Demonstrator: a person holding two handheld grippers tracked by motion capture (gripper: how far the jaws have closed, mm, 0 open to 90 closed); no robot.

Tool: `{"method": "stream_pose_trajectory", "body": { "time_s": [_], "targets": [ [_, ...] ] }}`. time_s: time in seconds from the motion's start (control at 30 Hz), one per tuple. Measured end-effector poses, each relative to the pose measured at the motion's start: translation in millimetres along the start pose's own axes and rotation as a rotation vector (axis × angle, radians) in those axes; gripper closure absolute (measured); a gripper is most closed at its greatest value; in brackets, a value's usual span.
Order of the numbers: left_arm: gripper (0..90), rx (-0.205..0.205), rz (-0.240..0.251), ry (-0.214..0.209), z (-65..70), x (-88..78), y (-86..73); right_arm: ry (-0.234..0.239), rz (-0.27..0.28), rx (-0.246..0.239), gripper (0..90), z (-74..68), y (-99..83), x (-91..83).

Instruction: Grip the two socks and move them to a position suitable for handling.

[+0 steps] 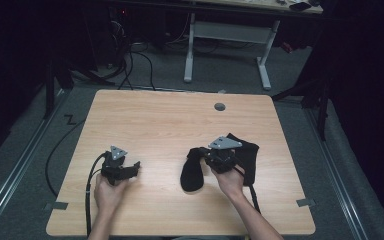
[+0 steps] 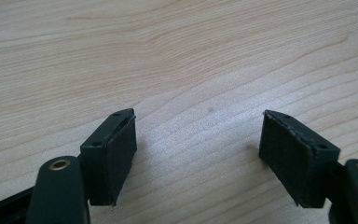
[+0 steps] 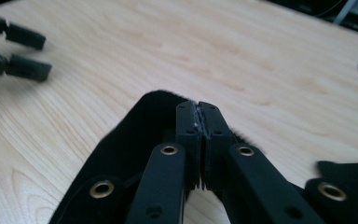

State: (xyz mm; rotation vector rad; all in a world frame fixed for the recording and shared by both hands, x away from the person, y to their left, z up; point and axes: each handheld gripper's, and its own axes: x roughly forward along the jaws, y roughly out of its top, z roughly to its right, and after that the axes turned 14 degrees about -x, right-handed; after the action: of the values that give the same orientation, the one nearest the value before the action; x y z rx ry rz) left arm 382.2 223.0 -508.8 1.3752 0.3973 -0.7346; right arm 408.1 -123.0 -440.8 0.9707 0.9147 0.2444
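Right gripper (image 1: 206, 156) right of centre in the high view, jaws pinched on a black sock (image 1: 192, 172), left gripper (image 1: 136, 165) lower left, jaws apart over the bare wooden table (image 1: 170, 120)

The table (image 1: 170, 125) is pale wood with a fine streaky grain and one small grey round spot (image 1: 220, 107). On it lie two plain black socks (image 1: 192, 170). Both grippers, left (image 1: 130, 167) and right (image 3: 199, 122), are black with brass-coloured rivets, each topped by a grey plate.
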Motion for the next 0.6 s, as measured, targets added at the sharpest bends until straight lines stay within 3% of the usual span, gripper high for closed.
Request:
{"method": "stream_pose_trajectory", "body": {
  "time_s": [0.3, 0.37, 0.4, 0.5, 0.57, 0.6],
  "targets": [
    [27.8, -0.001, 0.0, 0.0, 0.1, 0.0, 0.1, 0.089, -0.053, -0.015, 87.6, -13.4, -14.3, 33.0],
    [28.2, -0.003, 0.001, 0.001, 0.0, 0.1, 0.2, 0.106, -0.061, -0.008, 86.4, -15.4, -20.8, 40.5],
    [30.0, -0.008, 0.004, 0.004, 0.5, -0.2, 0.2, 0.12, -0.072, -0.003, 80.6, -16.9, -25.7, 45.4],
    [37.5, -0.028, 0.006, -0.012, 3.7, -0.4, 1.7, 0.123, -0.062, -0.001, 73.4, -17.5, -28.2, 44.9],
    [37.9, -0.022, 0.007, -0.032, 11.4, -0.5, 5.5, 0.117, -0.035, 0.005, 69.0, -17.9, -30.2, 34.7],
    [38.4, 0.01, 0.01, -0.059, 24.5, 0.0, 13.1, 0.114, -0.023, 0.005, 68.5, -17.9, -31.6, 30.0]
  ]
}}
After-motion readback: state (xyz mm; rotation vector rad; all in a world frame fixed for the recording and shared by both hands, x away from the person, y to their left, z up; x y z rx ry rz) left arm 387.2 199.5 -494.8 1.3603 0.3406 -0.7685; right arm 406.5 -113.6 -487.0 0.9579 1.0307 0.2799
